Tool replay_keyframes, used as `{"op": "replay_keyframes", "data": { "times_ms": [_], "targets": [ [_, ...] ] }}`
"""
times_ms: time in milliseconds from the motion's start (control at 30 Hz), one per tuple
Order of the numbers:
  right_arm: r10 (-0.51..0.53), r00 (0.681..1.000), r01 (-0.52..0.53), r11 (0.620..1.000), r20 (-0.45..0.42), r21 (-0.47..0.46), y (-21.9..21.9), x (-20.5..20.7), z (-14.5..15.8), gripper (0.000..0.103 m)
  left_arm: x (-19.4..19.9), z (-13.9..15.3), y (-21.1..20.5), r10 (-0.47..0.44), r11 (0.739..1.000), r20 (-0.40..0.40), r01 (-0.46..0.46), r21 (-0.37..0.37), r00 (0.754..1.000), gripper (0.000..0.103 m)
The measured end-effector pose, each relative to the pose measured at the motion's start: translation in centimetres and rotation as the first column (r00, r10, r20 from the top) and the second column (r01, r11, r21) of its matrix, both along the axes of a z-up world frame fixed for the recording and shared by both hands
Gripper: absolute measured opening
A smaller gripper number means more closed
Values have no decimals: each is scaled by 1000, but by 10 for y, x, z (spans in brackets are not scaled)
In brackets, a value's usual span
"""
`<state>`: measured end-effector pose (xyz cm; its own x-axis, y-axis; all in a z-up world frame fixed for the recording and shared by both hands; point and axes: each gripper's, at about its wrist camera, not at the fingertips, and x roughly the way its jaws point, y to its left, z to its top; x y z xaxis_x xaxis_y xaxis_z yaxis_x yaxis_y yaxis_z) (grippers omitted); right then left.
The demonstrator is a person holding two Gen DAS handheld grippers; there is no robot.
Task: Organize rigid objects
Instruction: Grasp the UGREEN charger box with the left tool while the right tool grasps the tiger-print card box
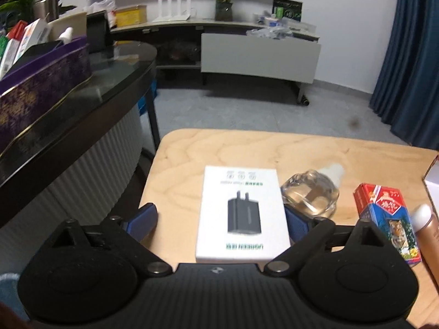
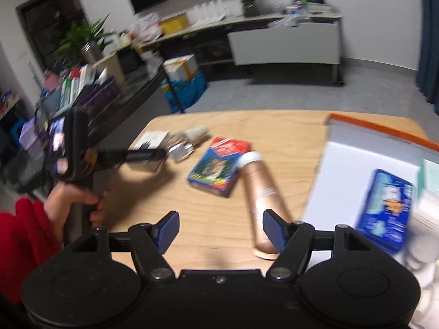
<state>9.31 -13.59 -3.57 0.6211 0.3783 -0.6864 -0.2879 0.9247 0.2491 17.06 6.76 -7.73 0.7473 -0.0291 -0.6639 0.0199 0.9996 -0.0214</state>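
A white charger box (image 1: pixel 241 213) lies flat on the wooden table (image 1: pixel 219 148), between the wide-open fingers of my left gripper (image 1: pixel 219 219); contact cannot be told. Right of it lie a clear glass bottle (image 1: pixel 311 192), a red-blue tiger carton (image 1: pixel 387 219) and a gold tube (image 1: pixel 428 233). In the right wrist view my right gripper (image 2: pixel 219 230) is open and empty above the table, its right finger over the gold tube (image 2: pixel 260 192). The tiger carton (image 2: pixel 216 167), the bottle (image 2: pixel 183 148) and my left gripper (image 2: pixel 153 156) show beyond.
A white, orange-edged open box (image 2: pixel 356 164) at the table's right holds a blue packet (image 2: pixel 387 208) and white items. A dark glass counter (image 1: pixel 82 104) with a purple box (image 1: pixel 41 87) stands to the left. A shelf unit (image 1: pixel 260 54) lines the far wall.
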Motion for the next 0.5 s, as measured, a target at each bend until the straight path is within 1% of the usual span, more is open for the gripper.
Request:
{"op": "replay_keyframes", "data": {
  "times_ms": [33, 67, 100, 133, 200, 267, 333, 400, 433, 467, 500],
  "targets": [
    [14, 1000, -14, 1000, -10, 10, 5, 3, -3, 80, 0, 1, 0, -10, 1000, 8, 10, -3, 1000, 82],
    [23, 1000, -23, 999, -17, 24, 10, 6, -5, 80, 0, 2, 1, -20, 1000, 12, 20, -8, 1000, 69],
    [23, 999, -22, 999, -25, 31, 15, 10, -9, 80, 0, 4, 1, -34, 999, 11, 34, -13, 999, 61],
    [15, 999, -14, 1000, -38, 28, 20, 15, -13, 80, 0, 4, 0, -49, 999, 10, 49, -22, 999, 60],
    [-2, 998, 4, 1000, -69, 30, 29, 28, -21, 80, -4, 4, 2, -68, 997, 9, 68, -38, 998, 59],
    [-18, 997, 19, 1000, -79, 8, 38, 37, -27, 80, -8, 3, 1, -83, 996, 9, 83, -26, 997, 59],
    [-86, 993, 84, 996, -82, -24, 42, 48, -31, 80, -14, 4, 1, -94, 995, 9, 94, -27, 996, 59],
    [-146, 984, 145, 989, -98, -14, 41, 58, -35, 80, -20, 7, 2, -77, 997, 13, 77, -16, 997, 59],
    [-169, 980, 170, 985, -108, -4, 41, 64, -38, 80, -24, 8, 3, -71, 997, 15, 71, -30, 997, 59],
    [-189, 975, 191, 982, -121, 2, 42, 70, -40, 82, -28, 9, 3, -64, 997, 17, 65, -35, 998, 59],
    [-200, 973, 202, 979, -118, 6, 45, 75, -40, 82, -31, 11, 3, -49, 999, 22, 49, -24, 999, 59]
  ]
}}
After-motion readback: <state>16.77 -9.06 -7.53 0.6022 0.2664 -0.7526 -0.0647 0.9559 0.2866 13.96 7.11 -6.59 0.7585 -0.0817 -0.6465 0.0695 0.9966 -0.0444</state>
